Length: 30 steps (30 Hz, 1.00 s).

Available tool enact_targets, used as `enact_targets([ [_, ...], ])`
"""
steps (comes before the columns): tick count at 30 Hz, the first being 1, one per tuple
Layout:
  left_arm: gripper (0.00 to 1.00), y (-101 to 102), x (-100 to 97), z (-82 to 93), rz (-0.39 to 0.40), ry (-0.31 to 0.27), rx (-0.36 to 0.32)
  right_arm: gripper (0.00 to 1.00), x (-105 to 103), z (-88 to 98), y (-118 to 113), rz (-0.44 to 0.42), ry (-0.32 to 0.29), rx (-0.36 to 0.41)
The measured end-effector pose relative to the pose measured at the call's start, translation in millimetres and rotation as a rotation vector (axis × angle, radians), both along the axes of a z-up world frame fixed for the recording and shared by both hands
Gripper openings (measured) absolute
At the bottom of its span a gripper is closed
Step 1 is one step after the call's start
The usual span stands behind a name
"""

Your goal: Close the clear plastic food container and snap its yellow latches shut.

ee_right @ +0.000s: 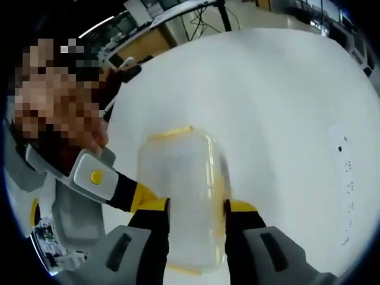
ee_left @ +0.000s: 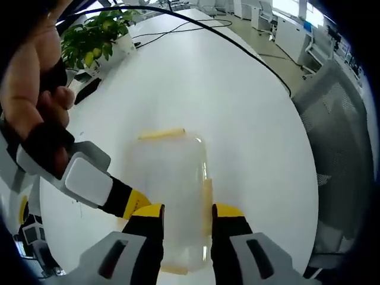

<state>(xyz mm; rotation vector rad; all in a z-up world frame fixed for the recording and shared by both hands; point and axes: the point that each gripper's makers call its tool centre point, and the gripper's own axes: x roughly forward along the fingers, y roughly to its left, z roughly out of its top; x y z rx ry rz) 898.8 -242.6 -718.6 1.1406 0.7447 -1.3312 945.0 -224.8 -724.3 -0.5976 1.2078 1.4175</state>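
The clear box (ee_left: 172, 196) sits low and central on the white table (ee_left: 249, 107), lid on. The left gripper (ee_left: 187, 215) and right gripper (ee_right: 196, 209), jaws spread, straddle it. Press each yellow latch (ee_left: 161, 135) squarely until it clicks.

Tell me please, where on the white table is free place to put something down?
The white table is bare beyond the clear container, up to the potted plant and the black cable, and also beside the container toward the grey chair. It is crowded near the container's other side, where the other gripper reaches in.
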Motion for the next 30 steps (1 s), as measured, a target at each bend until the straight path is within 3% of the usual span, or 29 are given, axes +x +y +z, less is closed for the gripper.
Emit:
enact_targets([
  [6,0.26,0,-1.6,0.2,-0.047,-0.023,-0.001,0.33,1,2.3,1,0.023,-0.035,-0.010],
  [8,0.30,0,2.4,1.3,-0.083,-0.077,0.003,0.30,7,4.4,4,-0.019,-0.055,-0.003],
  [10,0.36,2,0.6,3.1,-0.059,-0.068,-0.009,0.30,13,8.3,3,-0.035,-0.075,0.004],
  [13,0.35,4,-1.1,9.4,-0.024,-0.041,-0.041,0.34,11,15.0,3,-0.060,-0.068,0.010],
  [18,0.35,11,-0.7,17.5,-0.025,-0.074,-0.044,0.34,10,21.7,1,-0.085,-0.090,0.008],
  [30,0.35,26,-6.7,35.3,0.012,-0.075,-0.067,0.35,4,45.4,-4,-0.121,-0.135,0.012],
])
